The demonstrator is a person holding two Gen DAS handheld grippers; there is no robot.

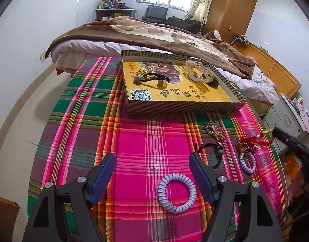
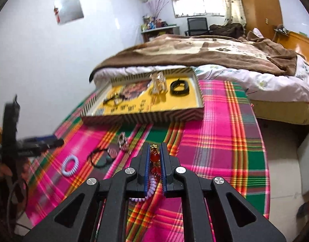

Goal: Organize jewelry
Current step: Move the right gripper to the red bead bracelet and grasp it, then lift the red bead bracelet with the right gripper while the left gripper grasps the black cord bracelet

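My left gripper [image 1: 152, 158] is open above the plaid cloth, just behind a lilac coil hair tie [image 1: 176, 193]. My right gripper [image 2: 154, 148] is shut on a red and gold bead charm [image 2: 155, 158], with a lilac coil tie [image 2: 149, 187] lying under it. In the left wrist view the red tasselled charm [image 1: 255, 140] and that second coil tie [image 1: 247, 162] lie at the right by the right gripper's black tip [image 1: 283, 135]. The yellow box tray [image 1: 194, 105] holds a cord bracelet [image 1: 152, 78], a white clip [image 1: 196, 70] and a dark bangle [image 2: 179, 87].
A rhinestone clip [image 1: 214, 131] and a black hair elastic [image 1: 212, 151] lie on the cloth right of my left gripper. A bed with a brown blanket [image 1: 154, 32] stands behind the tray. A cabinet [image 1: 289, 119] stands at the right past the table edge.
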